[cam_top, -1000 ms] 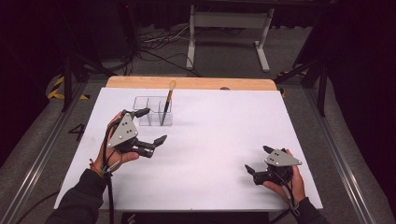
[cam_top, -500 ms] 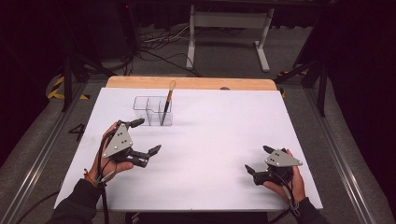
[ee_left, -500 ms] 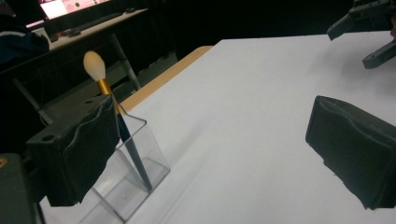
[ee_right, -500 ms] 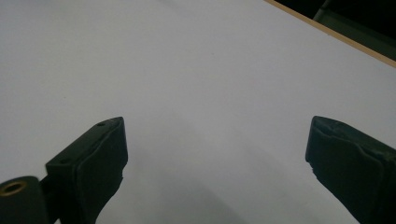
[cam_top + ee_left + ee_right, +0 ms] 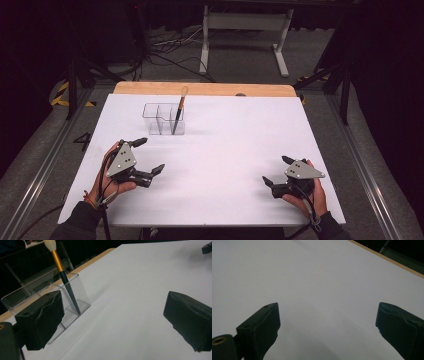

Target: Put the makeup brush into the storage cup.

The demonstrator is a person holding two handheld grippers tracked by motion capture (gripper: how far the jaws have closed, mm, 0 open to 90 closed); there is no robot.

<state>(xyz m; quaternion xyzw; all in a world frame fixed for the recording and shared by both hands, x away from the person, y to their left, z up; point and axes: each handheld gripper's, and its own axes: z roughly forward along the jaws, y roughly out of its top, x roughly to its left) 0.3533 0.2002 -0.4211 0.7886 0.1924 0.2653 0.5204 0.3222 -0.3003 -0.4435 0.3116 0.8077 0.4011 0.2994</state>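
A smooth white tabletop (image 5: pixel 225 165) with a wooden far edge sits in a dark room; cables trail on the grey floor. A clear, boxy plastic organizer (image 5: pixel 163 119) stands far-left, a gold-ferruled makeup brush (image 5: pixel 178 112) leaning inside. The left gripper (image 5: pixel 148 156) and right gripper (image 5: pixel 276 171) gape wide, holding nothing.

White table (image 5: pixel 225 150) with a wooden far edge (image 5: pixel 210 89); beyond it, floor cables (image 5: pixel 165 50) and a white metal stand (image 5: pixel 245 22)
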